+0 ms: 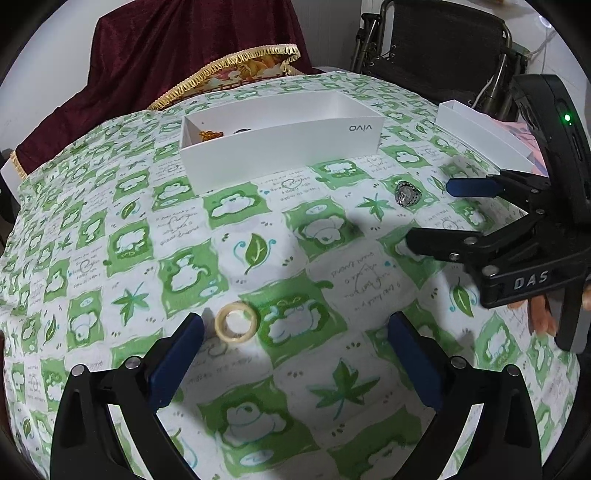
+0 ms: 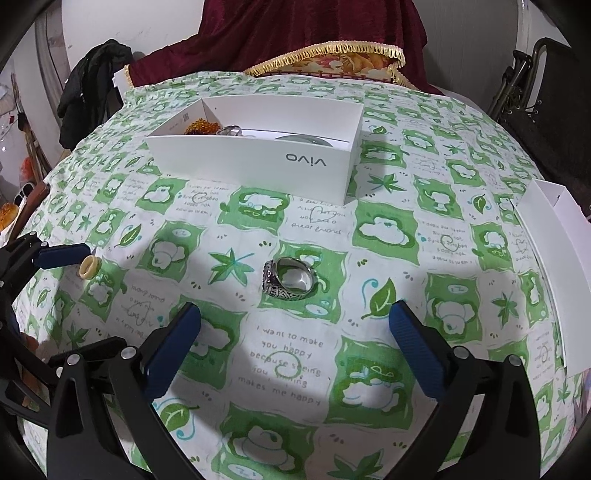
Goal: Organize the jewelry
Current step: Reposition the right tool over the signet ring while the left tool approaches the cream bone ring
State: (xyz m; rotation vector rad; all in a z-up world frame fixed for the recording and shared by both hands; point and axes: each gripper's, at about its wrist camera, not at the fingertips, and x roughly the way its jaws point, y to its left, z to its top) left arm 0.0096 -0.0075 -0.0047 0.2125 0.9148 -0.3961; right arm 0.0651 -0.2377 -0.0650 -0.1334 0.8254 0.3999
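the left gripper (image 1: 295, 325) sits nearest its own camera, jaws spread wide and empty, blue pads (image 1: 173, 362) hovering low over the green-and-white tablecloth (image 1: 258, 369). a cream ring (image 1: 235, 322) lies flat on the cloth just beside the inner edge of the left-hand pad, within the jaw opening but not gripped; whether it touches the pad cannot be told.

the right gripper (image 2: 294, 321) is likewise spread wide and holds nothing. a silver signet ring (image 2: 290, 279) rests tilted on the cloth just ahead of its fingertips, roughly centred between them, band hole facing the camera. in the left wrist view the right gripper enters from the right edge, with the signet ring just beyond its blue tip.

farther out, a white open box (image 2: 255, 166) marked "vivo" stands on the cloth, well apart from both rings. its left end holds an amber beaded piece (image 2: 201, 127) and a silver piece (image 2: 231, 130), too small to identify. a second white box (image 2: 554, 229) lies at the right edge of the table. a dark red drape (image 2: 314, 26) with gold fringe hangs behind.
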